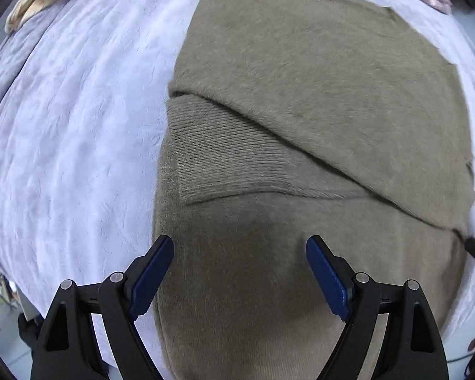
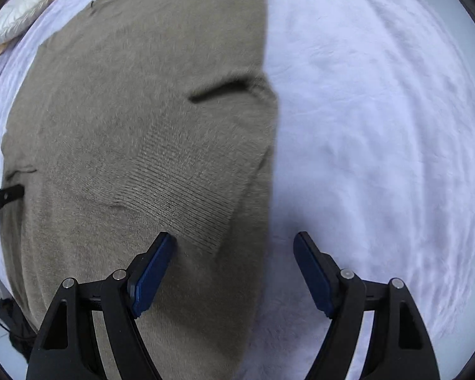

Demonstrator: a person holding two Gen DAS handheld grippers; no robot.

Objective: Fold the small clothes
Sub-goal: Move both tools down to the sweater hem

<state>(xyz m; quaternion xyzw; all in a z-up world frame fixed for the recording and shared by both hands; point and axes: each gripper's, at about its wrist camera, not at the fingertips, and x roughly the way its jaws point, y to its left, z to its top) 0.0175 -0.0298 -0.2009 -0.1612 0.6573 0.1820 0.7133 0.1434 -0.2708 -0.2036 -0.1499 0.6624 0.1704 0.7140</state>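
Both the left claw (image 1: 240,243) and right claw (image 2: 235,240) hang open over the sweater (image 1: 300,95); pinching only its top layer would undo the folded sleeve (image 2: 186,190).

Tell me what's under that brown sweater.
The brown sweater lies on a fuzzy lavender blanket, which shows all around it. Its sleeves, with ribbed cuffs, are folded on top. Whatever is beneath the sweater's middle is covered.

sweater (image 1: 300,95): fuzzy matt knit, ribbed cuff | blanket (image 1: 79,126): soft plush cloth
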